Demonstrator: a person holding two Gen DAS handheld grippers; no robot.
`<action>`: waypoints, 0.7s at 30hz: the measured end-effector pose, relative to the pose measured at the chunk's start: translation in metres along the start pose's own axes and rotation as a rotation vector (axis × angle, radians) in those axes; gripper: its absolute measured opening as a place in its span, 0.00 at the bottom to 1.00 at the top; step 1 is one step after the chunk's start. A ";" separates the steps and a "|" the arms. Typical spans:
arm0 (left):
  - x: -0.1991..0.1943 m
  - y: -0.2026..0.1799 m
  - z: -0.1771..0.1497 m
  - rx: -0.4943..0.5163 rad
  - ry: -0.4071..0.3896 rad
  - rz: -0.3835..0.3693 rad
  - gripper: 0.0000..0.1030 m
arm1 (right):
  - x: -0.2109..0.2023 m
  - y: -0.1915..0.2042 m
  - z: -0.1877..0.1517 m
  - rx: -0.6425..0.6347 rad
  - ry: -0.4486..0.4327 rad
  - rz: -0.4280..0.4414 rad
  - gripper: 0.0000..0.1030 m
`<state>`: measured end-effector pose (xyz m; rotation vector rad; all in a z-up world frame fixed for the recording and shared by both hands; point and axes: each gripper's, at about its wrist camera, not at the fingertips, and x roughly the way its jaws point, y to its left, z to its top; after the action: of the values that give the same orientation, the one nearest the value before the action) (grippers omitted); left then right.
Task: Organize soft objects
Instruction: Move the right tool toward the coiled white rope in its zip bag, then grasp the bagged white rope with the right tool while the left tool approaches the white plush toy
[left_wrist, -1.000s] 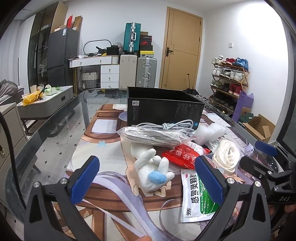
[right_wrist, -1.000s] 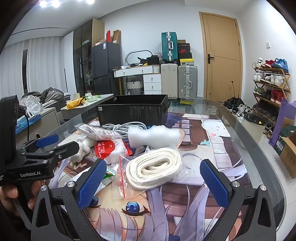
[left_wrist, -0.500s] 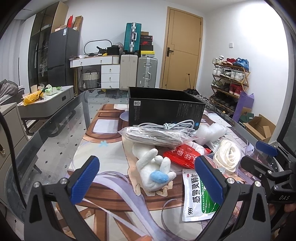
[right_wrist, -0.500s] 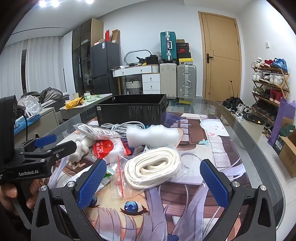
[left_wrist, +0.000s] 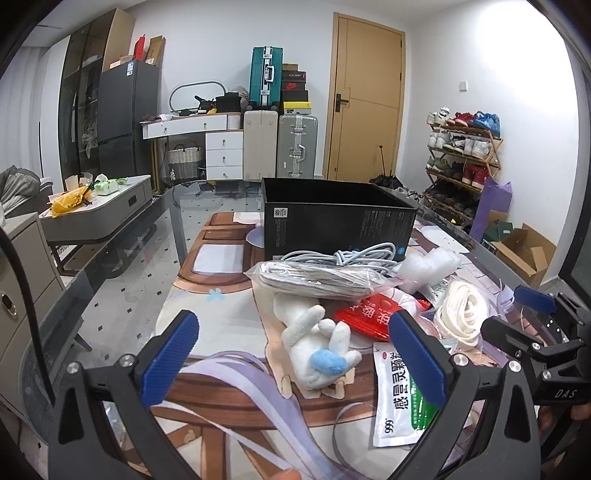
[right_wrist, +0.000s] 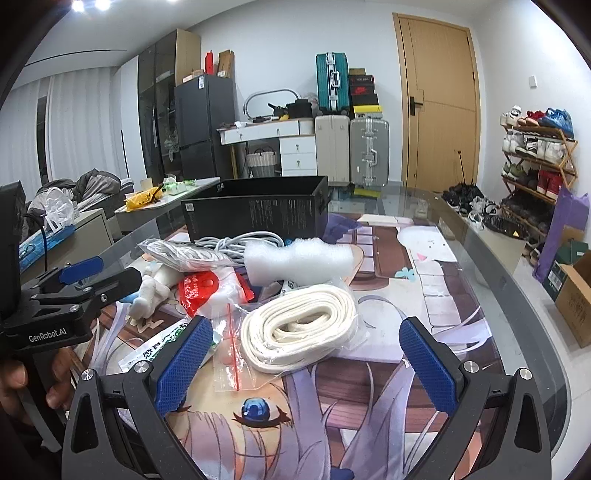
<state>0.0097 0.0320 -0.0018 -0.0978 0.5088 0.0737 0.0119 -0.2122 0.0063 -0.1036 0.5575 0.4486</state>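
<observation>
A pile of soft things lies before an open black box. A white plush toy with a blue patch rests just ahead of my left gripper, which is open and empty. Behind the toy are a bagged grey cable, a red packet, white foam wrap and a white-green sachet. A bagged coil of white strap lies between the open fingers of my right gripper.
The glass table carries a printed anime mat. Its curved edge runs along the right. A shoe rack, cardboard boxes, suitcases and a low side table stand around the room.
Both grippers have eased slightly forward and to the left over the pile; the plush toy and strap coil sit a little closer. Nothing was grasped.
</observation>
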 end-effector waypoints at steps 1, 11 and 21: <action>0.001 0.001 0.001 0.004 0.004 0.005 1.00 | 0.001 0.001 0.001 -0.003 0.001 -0.004 1.00; 0.006 0.005 0.007 0.019 0.010 0.009 1.00 | 0.005 -0.003 0.015 0.000 0.035 -0.029 1.00; 0.012 0.003 0.011 0.069 0.049 0.018 1.00 | 0.032 -0.012 0.022 0.037 0.182 -0.032 1.00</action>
<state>0.0252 0.0372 0.0020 -0.0271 0.5606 0.0717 0.0521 -0.2056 0.0076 -0.1184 0.7415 0.3998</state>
